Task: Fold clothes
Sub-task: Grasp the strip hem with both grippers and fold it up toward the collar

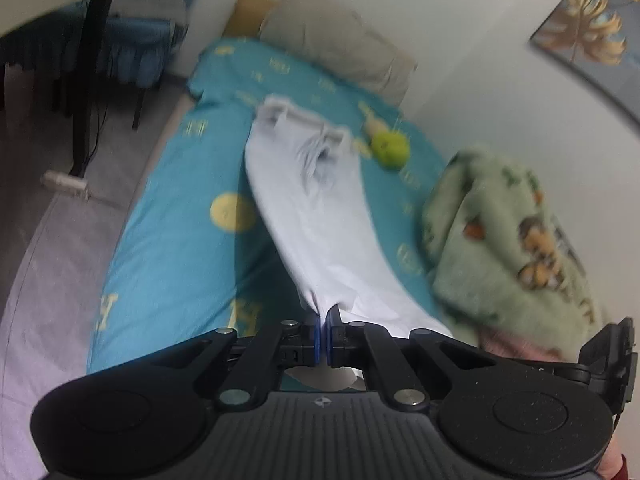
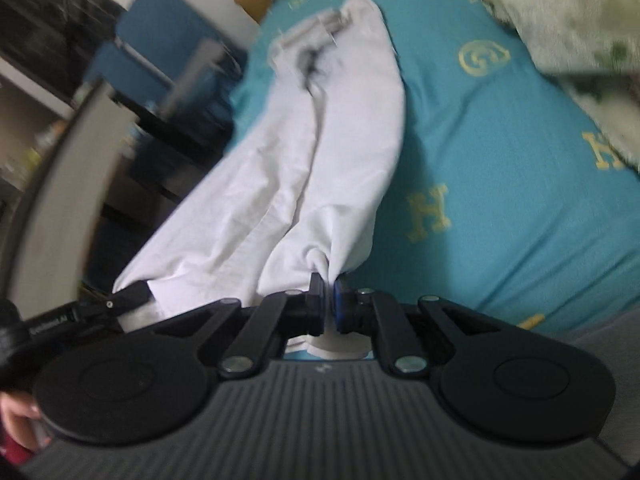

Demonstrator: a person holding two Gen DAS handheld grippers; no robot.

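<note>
White trousers lie lengthwise on a teal bedsheet, waistband at the far end. My left gripper is shut on one leg's hem, lifted off the bed. In the right wrist view the trousers show both legs side by side. My right gripper is shut on the other leg's hem. The left gripper's finger shows at the lower left there, pinching the neighbouring hem. The right gripper's edge shows at the far right of the left wrist view.
A green fleece blanket is heaped on the bed to the right, by the wall. A green round toy lies beyond the waistband. Pillows sit at the head. A blue chair and dark furniture stand left of the bed.
</note>
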